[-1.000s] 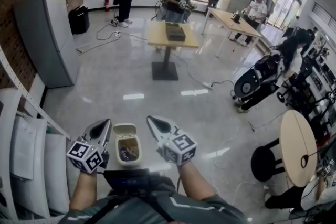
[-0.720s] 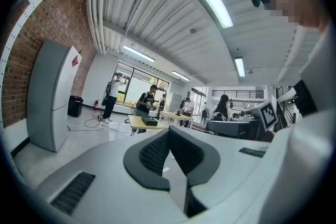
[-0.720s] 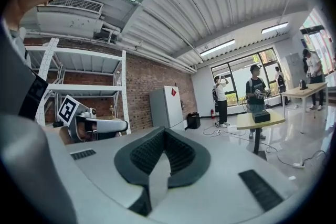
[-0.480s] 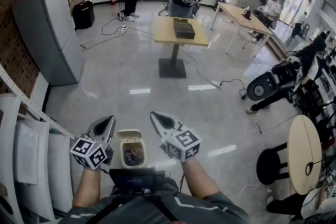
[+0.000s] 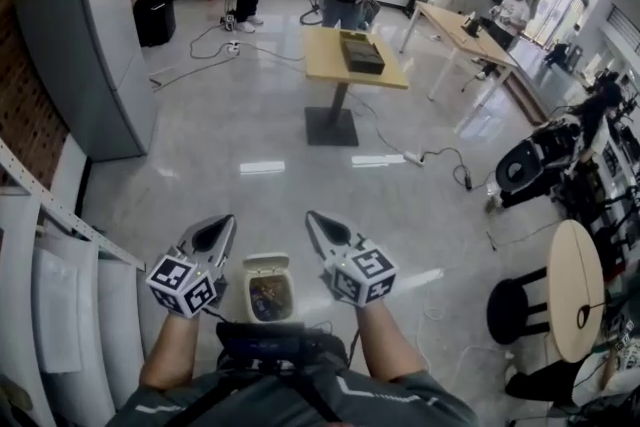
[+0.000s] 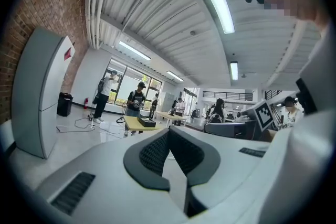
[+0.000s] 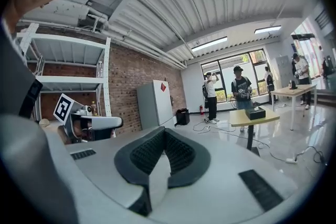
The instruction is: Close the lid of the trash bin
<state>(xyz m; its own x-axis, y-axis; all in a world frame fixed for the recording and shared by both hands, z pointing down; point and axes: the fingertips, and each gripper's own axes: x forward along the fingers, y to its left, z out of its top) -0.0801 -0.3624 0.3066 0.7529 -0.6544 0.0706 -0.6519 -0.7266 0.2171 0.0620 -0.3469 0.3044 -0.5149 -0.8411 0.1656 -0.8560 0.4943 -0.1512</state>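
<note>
A small cream trash bin [image 5: 268,292] stands on the floor just in front of me, seen in the head view. Its lid [image 5: 266,264] is tipped up at the far side, and rubbish shows inside. My left gripper [image 5: 217,234] hangs above and left of the bin, and my right gripper [image 5: 323,231] hangs above and right of it. Neither touches the bin. Both point forward over the floor with their jaws together and nothing held. The left gripper view [image 6: 169,134] and right gripper view [image 7: 164,132] show only the room, not the bin.
White shelving [image 5: 45,295] runs along my left, with a grey cabinet [image 5: 85,45] against the brick wall. A wooden table [image 5: 345,65] carrying a black box [image 5: 363,52] stands ahead. Cables cross the floor. At the right are a round table [image 5: 570,285] and a black stool [image 5: 515,310]. Several people stand at the back.
The head view has shifted, so the bin and both grippers sit a little lower and further right in it. The lid stays up and the jaws stay together.
</note>
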